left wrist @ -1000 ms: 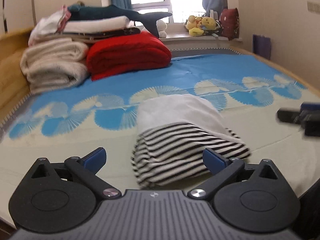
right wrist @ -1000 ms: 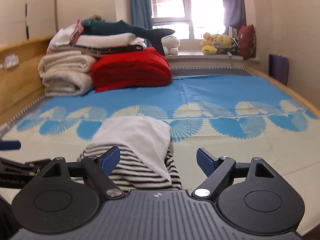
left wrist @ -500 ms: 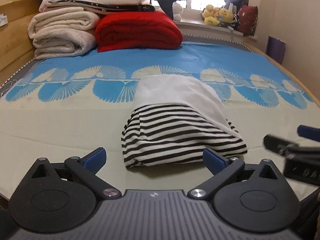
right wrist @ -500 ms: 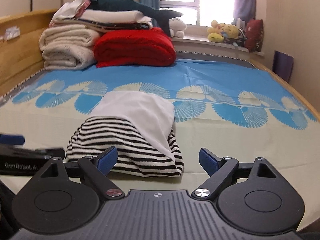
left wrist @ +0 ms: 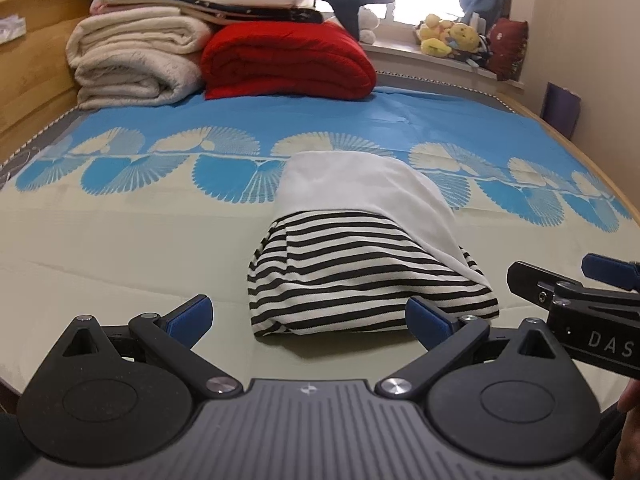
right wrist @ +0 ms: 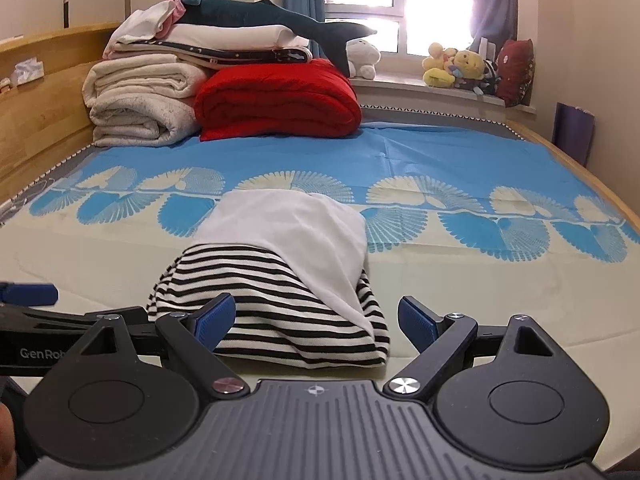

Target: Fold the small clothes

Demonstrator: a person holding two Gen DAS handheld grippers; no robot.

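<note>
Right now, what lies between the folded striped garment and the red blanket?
Only bare bedsheet separates the striped garment from the red blanket; both wrist views show it.

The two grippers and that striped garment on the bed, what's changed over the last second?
Both grippers have drawn back toward the near edge of the bed: the left gripper and right gripper now view the folded striped garment from farther off. Nothing was grasped or released; both stayed open and empty. The garment kept its folded shape and its place, and the blanket stack is unchanged.
</note>
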